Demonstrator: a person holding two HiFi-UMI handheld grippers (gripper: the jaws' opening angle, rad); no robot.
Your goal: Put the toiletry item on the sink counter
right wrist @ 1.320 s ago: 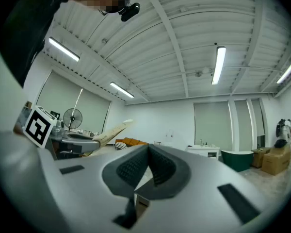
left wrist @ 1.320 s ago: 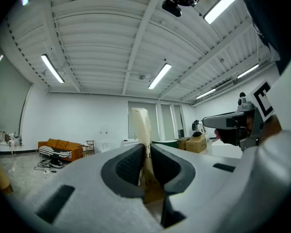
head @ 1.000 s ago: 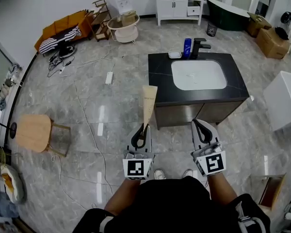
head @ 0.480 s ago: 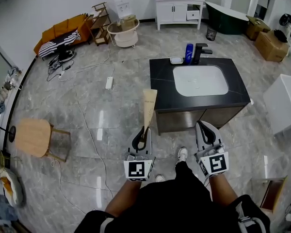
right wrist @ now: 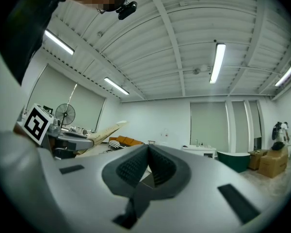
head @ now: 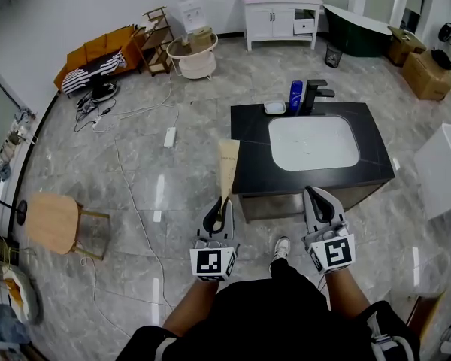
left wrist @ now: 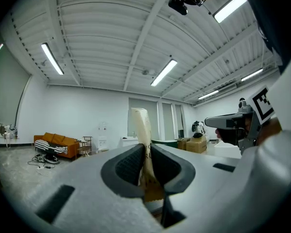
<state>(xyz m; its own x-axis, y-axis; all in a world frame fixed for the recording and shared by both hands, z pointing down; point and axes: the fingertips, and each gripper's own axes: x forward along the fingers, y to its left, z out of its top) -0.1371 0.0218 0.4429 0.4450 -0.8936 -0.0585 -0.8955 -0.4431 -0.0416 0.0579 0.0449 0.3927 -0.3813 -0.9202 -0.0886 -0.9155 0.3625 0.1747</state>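
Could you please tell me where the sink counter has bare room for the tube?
The counter is bare on its left, between its edge and the basin, and on its right. The back left is crowded: soap dish, blue bottle, faucet.

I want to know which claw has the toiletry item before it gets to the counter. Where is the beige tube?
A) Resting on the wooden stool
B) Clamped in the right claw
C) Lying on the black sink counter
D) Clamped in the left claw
D: the left gripper view shows the pads of the left claw pressed on the beige tube, which sticks out ahead of it, while the right claw is closed on nothing.
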